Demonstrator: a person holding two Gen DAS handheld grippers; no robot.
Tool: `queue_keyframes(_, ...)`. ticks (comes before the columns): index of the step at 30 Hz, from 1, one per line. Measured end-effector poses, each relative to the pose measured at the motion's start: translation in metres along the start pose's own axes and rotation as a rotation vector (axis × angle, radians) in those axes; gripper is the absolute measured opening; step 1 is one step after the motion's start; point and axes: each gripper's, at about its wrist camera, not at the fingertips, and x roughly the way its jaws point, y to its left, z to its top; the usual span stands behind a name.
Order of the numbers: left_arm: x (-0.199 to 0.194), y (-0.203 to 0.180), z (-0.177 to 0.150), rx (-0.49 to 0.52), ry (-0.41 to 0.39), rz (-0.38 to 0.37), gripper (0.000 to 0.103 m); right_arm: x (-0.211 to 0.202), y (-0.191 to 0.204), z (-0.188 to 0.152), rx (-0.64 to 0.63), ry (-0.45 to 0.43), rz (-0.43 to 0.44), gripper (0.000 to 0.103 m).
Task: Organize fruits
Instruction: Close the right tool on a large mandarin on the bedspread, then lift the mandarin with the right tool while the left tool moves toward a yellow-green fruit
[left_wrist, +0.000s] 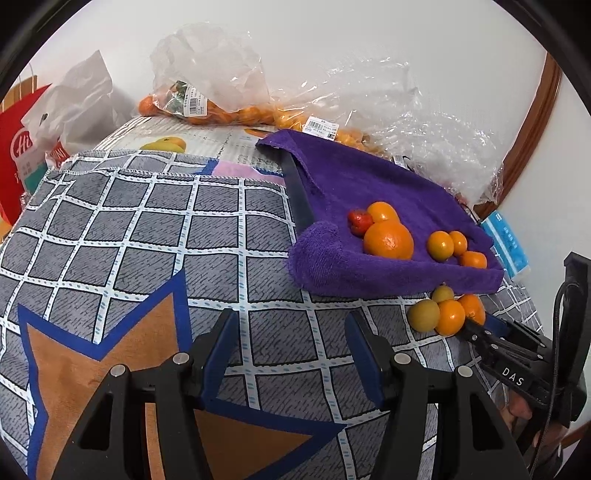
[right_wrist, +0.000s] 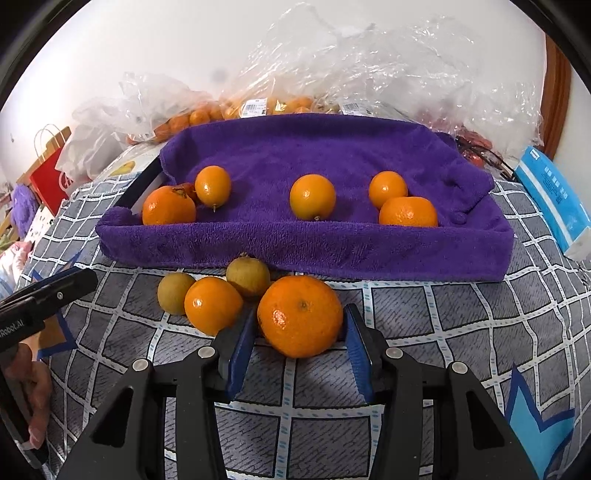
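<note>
The right gripper (right_wrist: 300, 334) is clamped on an orange (right_wrist: 300, 315) at six o'clock of the purple towel (right_wrist: 314, 155) — the left gripper (left_wrist: 291, 332) hangs apart, empty.

A red paper bag (left_wrist: 16, 155) and a white plastic bag (left_wrist: 79, 99) are seen far left; a blue tissue pack (right_wrist: 554, 201) lies at the right.

Your left hand-held gripper (left_wrist: 291, 350) hangs open over the checked cloth (left_wrist: 147, 229); oranges (left_wrist: 388, 240) sit on the purple towel (left_wrist: 369, 177) ahead
</note>
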Motion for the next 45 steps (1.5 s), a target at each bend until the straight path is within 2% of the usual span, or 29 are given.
queue_keyframes(9,0.002,-0.003,0.002,0.054,0.023,0.006,0.062,-0.002,-0.008,-0.001,0.029,0.002,0.03,0.047)
queue_keyframes(13,0.001,-0.001,0.002,0.032,0.02,-0.012,0.062,-0.004,-0.009,-0.002,0.04,-0.007,0.036,0.043)
queue_keyframes(22,-0.005,-0.004,-0.001,0.033,0.0,-0.039,0.061,-0.012,-0.009,-0.004,0.045,-0.053,0.041,0.043)
queue_keyframes(29,-0.013,-0.014,-0.003,0.089,-0.041,-0.048,0.062,-0.02,-0.015,-0.005,0.073,-0.092,0.054,0.043)
queue_keyframes(38,-0.015,-0.02,-0.006,0.121,-0.048,-0.022,0.062,-0.025,-0.028,-0.007,0.124,-0.113,0.07,0.043)
queue_keyframes(45,-0.016,-0.023,-0.008,0.136,-0.039,-0.02,0.062,-0.027,-0.035,-0.013,0.13,-0.089,0.036,0.043)
